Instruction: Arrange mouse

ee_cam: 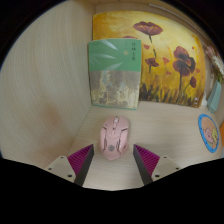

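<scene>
Two fingers (70, 161) spread; gripper (111, 163) released, grasping nothing. Pink mouse (114, 138) rests on table (45, 95), between fingertips, gaps both sides. Book (114, 72) stands just beyond. I judge risk: off-centre closure pushes rounded shell, mouse skids toward book.
</scene>
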`<act>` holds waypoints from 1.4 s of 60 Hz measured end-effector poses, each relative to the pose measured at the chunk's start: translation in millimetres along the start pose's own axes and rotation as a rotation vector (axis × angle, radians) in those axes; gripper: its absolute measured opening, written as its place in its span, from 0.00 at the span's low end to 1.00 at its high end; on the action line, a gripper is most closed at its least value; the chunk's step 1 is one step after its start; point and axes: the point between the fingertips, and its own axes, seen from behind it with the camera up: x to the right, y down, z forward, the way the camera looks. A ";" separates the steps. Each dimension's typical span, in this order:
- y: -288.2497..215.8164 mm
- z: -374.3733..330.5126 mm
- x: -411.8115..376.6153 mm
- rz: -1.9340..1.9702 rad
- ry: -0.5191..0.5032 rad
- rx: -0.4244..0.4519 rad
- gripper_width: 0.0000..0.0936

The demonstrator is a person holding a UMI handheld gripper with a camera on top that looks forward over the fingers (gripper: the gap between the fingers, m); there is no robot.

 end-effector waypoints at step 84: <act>-19.0 -66.8 414.9 0.070 0.080 -0.033 0.37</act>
